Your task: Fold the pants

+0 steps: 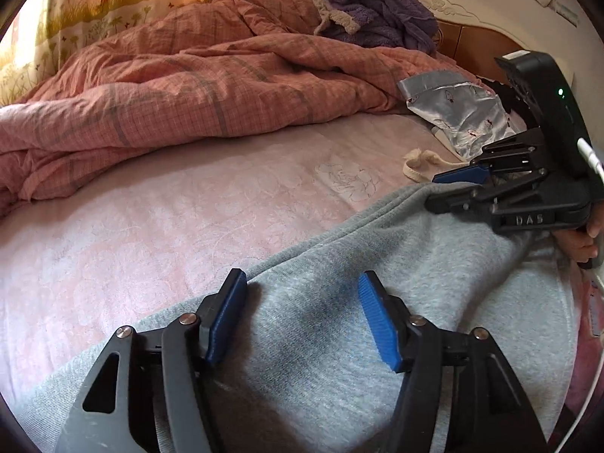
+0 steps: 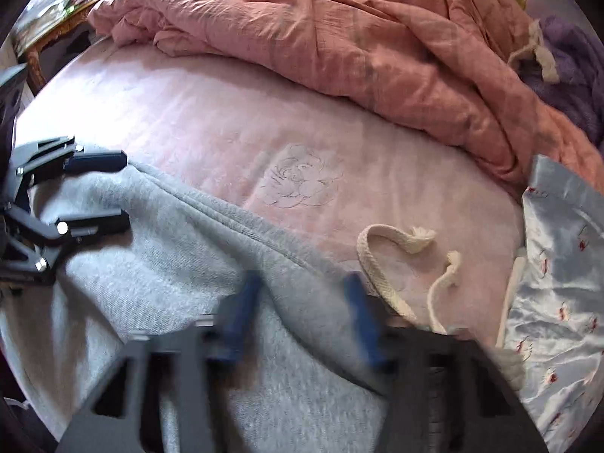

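Observation:
Grey sweatpants (image 1: 339, 302) lie on a pink bed sheet (image 1: 170, 207), their ribbed edge running diagonally; they also show in the right wrist view (image 2: 188, 264). My left gripper (image 1: 302, 302) is open, its blue pads either side of the grey fabric near that edge. My right gripper (image 2: 302, 302) is open over the pants near the waistband and looks blurred. It shows in the left wrist view (image 1: 449, 187) at the right. The left gripper shows in the right wrist view (image 2: 124, 192) at the left. A cream drawstring (image 2: 396, 264) trails onto the sheet.
A crumpled pink checked duvet (image 1: 188, 87) fills the back of the bed. A purple fleece garment (image 1: 377, 11) lies on it. A silvery blue satin cloth (image 2: 558, 283) lies at the right. A wooden headboard (image 1: 472, 37) stands behind.

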A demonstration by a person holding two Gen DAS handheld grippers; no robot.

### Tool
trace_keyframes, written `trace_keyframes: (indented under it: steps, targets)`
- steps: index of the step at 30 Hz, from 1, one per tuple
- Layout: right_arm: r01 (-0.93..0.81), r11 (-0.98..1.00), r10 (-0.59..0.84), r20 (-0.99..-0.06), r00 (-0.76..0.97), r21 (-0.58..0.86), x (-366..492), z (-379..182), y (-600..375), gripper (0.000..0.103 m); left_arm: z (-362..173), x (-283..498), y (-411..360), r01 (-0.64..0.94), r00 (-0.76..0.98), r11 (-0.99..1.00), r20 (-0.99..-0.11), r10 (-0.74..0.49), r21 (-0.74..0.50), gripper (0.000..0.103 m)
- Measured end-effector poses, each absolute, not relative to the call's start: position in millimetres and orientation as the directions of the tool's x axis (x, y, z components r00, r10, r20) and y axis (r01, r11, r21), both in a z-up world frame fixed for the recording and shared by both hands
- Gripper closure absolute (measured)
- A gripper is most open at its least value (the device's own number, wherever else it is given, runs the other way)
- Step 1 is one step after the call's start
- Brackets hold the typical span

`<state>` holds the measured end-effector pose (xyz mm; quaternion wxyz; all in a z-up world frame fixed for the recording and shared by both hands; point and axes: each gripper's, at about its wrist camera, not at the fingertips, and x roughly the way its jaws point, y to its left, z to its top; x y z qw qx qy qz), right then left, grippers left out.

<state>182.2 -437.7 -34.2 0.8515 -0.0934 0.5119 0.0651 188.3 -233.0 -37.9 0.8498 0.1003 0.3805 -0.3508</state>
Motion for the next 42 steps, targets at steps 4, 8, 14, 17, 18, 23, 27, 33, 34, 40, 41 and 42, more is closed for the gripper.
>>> trace_keyframes:
  steps: [4,8,14,17,18,23,27,33,34,40,41,42]
  targets:
    - [-0.148,0.982,-0.007,-0.799,0.601,-0.120,167,-15,-439,0.091,-27,185,-219,0.643,0.528,0.758,-0.654,-0.541,-0.107,0.043]
    - [-0.062,0.991,-0.034,-0.683,0.730,-0.116,151,5,-439,0.093,-11,182,-200,0.573,0.635,0.809,-0.555,-0.537,-0.128,0.039]
    - [0.002,0.993,-0.096,-0.813,0.574,-0.116,199,-50,-448,0.092,-27,205,-210,0.513,0.607,0.854,-0.669,-0.429,-0.082,0.031]
    - [0.009,0.987,-0.134,-0.787,0.602,-0.162,195,-41,-442,0.088,-42,216,-214,0.481,0.567,0.875,-0.741,-0.359,-0.056,0.029]
    - [0.010,0.987,-0.133,-0.781,0.610,-0.160,192,-39,-442,0.083,-44,218,-212,0.474,0.564,0.878,-0.744,-0.358,-0.063,0.029]
    - [0.097,0.994,-0.105,-0.707,0.699,-0.052,160,-14,-456,0.060,-32,204,-200,0.439,0.658,0.897,-0.663,-0.357,-0.048,0.030]
    - [0.131,0.984,-0.028,-0.622,0.782,0.120,108,7,-463,0.036,-1,169,-191,0.395,0.803,0.917,-0.504,-0.317,0.053,0.030]
    - [0.146,0.978,-0.047,-0.523,0.851,0.148,58,26,-440,0.025,18,111,-164,0.349,0.872,0.936,-0.384,-0.305,0.050,0.022]
    - [0.152,0.978,-0.061,-0.502,0.863,0.144,51,27,-432,0.025,18,101,-161,0.331,0.886,0.941,-0.366,-0.285,0.068,0.021]
    - [0.196,0.972,-0.135,-0.377,0.916,0.130,19,21,-394,0.016,22,54,-123,0.260,0.945,0.965,-0.214,-0.246,0.038,0.000]
    - [0.199,0.975,-0.150,-0.363,0.920,0.102,15,19,-388,0.016,21,48,-116,0.260,0.953,0.965,-0.170,-0.251,0.034,0.000]
    - [0.202,0.978,-0.172,-0.350,0.921,0.053,12,16,-380,0.016,21,43,-111,0.244,0.961,0.969,-0.144,-0.236,0.045,0.000]
